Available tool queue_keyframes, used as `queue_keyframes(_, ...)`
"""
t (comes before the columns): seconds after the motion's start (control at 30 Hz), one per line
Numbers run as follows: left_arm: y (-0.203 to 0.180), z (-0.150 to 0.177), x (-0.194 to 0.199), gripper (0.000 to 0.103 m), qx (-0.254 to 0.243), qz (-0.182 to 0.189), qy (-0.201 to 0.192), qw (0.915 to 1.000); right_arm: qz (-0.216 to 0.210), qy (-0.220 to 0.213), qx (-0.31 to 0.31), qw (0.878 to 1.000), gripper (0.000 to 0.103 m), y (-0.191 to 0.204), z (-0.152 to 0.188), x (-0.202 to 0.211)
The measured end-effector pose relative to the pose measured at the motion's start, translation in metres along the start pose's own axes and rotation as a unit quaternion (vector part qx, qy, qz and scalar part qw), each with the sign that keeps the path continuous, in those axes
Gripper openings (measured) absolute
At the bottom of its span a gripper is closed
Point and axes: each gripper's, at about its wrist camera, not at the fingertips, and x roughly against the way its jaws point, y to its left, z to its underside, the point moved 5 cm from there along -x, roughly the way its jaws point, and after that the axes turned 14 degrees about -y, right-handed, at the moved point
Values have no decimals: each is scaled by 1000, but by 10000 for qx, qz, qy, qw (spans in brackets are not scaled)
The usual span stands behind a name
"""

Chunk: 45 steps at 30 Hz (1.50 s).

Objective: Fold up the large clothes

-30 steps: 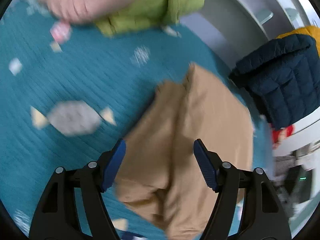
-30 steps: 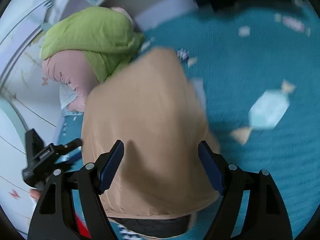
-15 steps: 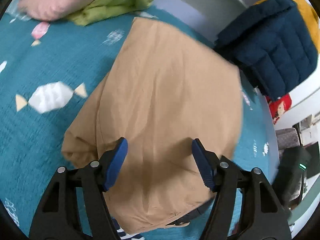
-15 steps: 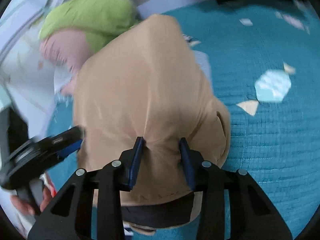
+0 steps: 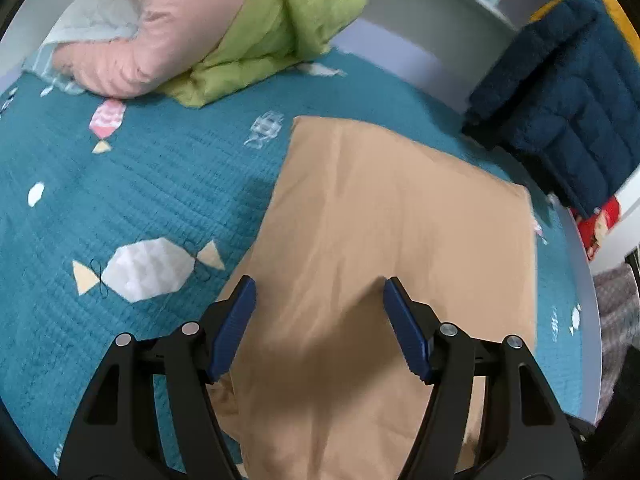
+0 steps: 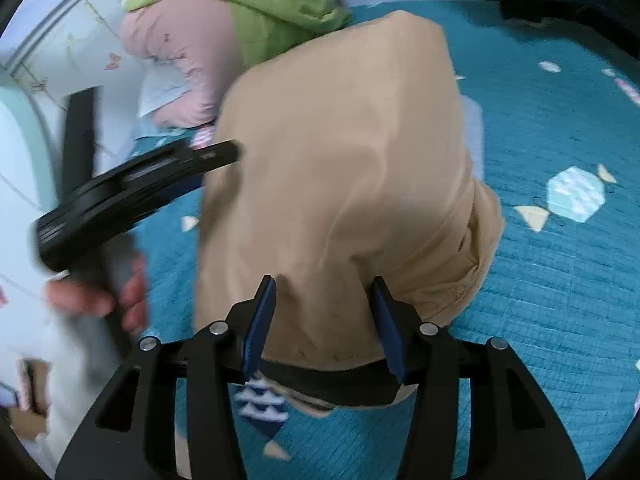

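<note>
A tan garment [image 5: 400,240] lies folded in a rough rectangle on the teal bedspread [image 5: 160,184]. My left gripper [image 5: 320,320] hovers open over its near edge, with nothing pinched between the blue pads. In the right wrist view the tan garment [image 6: 340,152] humps up over a dark lining at its near hem. My right gripper [image 6: 324,316] straddles a raised fold of that hem and its jaws are opening, with the cloth still between them. The left gripper [image 6: 224,156] shows blurred at the left, held by a hand [image 6: 100,300].
A pink padded garment [image 5: 172,32] and a green one [image 5: 288,20] are heaped at the far side. A navy quilted jacket [image 5: 560,92] lies at the right over something yellow. The bed's edge runs along the right, with a pale wall behind.
The tan garment went from a crumpled bunch to a flat folded rectangle. The right gripper pinched the near hem half a second ago and now stands wider. Both grippers shifted across the bed.
</note>
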Motion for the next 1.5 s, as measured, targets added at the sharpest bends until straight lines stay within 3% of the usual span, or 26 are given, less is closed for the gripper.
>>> queue_keyframes(0.07,-5,-5,7,67,110,243,-92,9996,-13,-311,-162,9994,47,-7,-17,16)
queue_keyframes(0.2,-30,-19,32,67,90,807,-538,9952,447,-1280,64,9907,44,-17,-62,36)
queue_keyframes(0.3,-49,-33,30,67,117,1176,-793,9898,671,-1859,17,9803,21,-17,-87,32)
queue_keyframes(0.4,-58,-48,14,67,316,1373,-948,9855,731,-2192,-27,9729,15,-12,-112,4)
queue_keyframes(0.53,-55,-56,-28,67,408,1419,-880,9851,759,-2091,219,9747,15,-8,-121,-44)
queue_keyframes(0.63,-46,-53,-66,64,290,1433,-844,9856,1116,-1792,415,9766,14,-20,-116,-95)
queue_keyframes(0.7,-33,-49,-93,46,132,1258,-803,9887,1364,-1711,510,9744,7,-36,-110,-114)
queue_keyframes(0.73,-27,-49,-103,42,154,1299,-805,9881,1461,-1663,475,9740,5,-47,-109,-125)
queue_keyframes(0.87,1,-55,-133,3,589,1322,-633,9874,1556,-1664,156,9736,0,-72,-116,-130)
queue_keyframes(0.97,14,-62,-142,3,632,1233,-450,9893,1706,-1697,169,9705,0,-81,-121,-122)
queue_keyframes(1.03,15,-68,-134,3,267,924,-469,9943,1755,-1840,51,9671,0,-83,-124,-107)
queue_keyframes(1.13,13,-75,-108,4,-138,672,-619,9957,2147,-2197,71,9516,1,-86,-129,-71)
queue_keyframes(1.23,3,-79,-73,4,-347,758,-814,9932,1602,-2316,-383,9588,4,-84,-128,-42)
queue_keyframes(1.33,-26,-70,-41,4,-528,1121,-874,9884,1101,-2207,-211,9689,4,-59,-122,-37)
queue_keyframes(1.43,-55,-45,-34,4,-456,1752,-559,9819,450,-1783,39,9829,4,-27,-107,-58)
queue_keyframes(1.5,-59,-22,-50,4,-440,1681,-240,9845,343,-1440,18,9890,4,-25,-92,-75)
